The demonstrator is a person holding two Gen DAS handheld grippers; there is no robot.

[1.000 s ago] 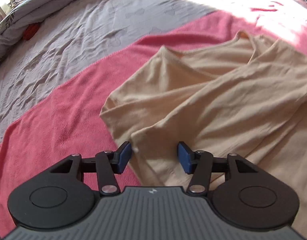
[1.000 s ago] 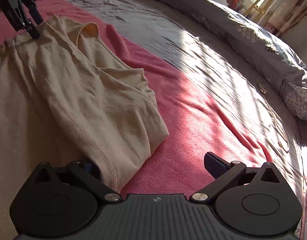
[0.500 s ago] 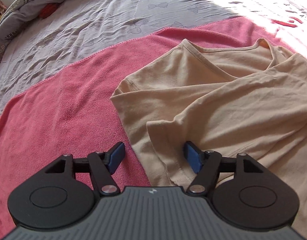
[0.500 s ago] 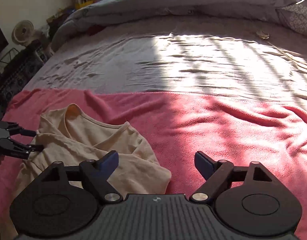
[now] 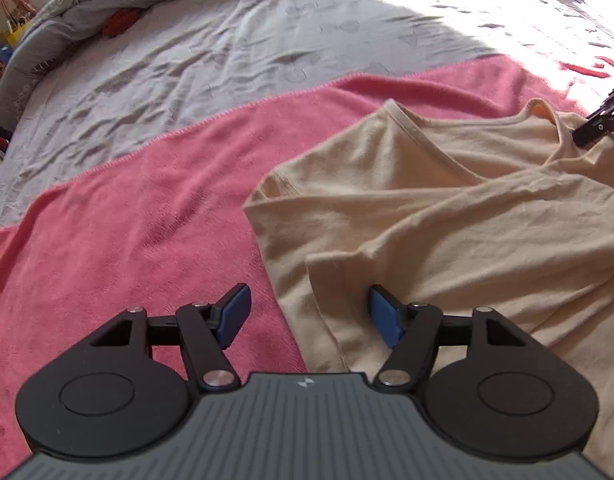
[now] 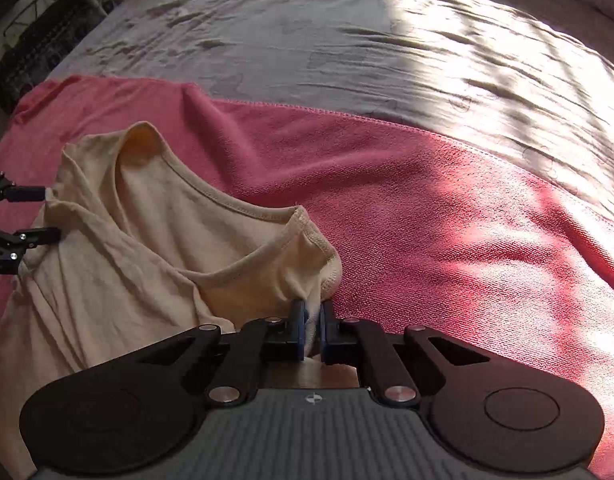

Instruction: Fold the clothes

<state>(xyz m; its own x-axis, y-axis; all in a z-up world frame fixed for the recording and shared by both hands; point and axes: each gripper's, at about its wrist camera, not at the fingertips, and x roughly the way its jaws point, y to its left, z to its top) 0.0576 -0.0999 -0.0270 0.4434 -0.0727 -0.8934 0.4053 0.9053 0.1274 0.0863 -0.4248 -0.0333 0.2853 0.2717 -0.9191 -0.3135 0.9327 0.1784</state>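
Note:
A beige T-shirt [image 5: 447, 216] lies crumpled on a pink blanket [image 5: 147, 208], neckline toward the far side. My left gripper [image 5: 309, 316] is open low over the blanket, and the shirt's near left hem edge runs between its blue pads [image 5: 235, 314]. My right gripper [image 6: 311, 322] is shut on a bunched sleeve edge of the T-shirt [image 6: 127, 264], which lifts slightly at the pinch. In the right wrist view the left gripper [image 6: 41, 216] shows at the far left edge, straddling the shirt's other side. Part of the right gripper [image 5: 599, 122] shows by the collar.
The pink blanket [image 6: 447, 216] lies across a wrinkled grey bedsheet [image 5: 235, 52] with a bright patch of sunlight. A rolled grey duvet [image 5: 43, 40] and a red item [image 5: 119, 20] sit at the bed's far left. Dark wire racks [image 6: 39, 52] stand beyond the bed.
My right gripper dropped to the shirt's sleeve edge and shut on it. The left gripper stayed open and shifted slightly along the shirt's left edge.

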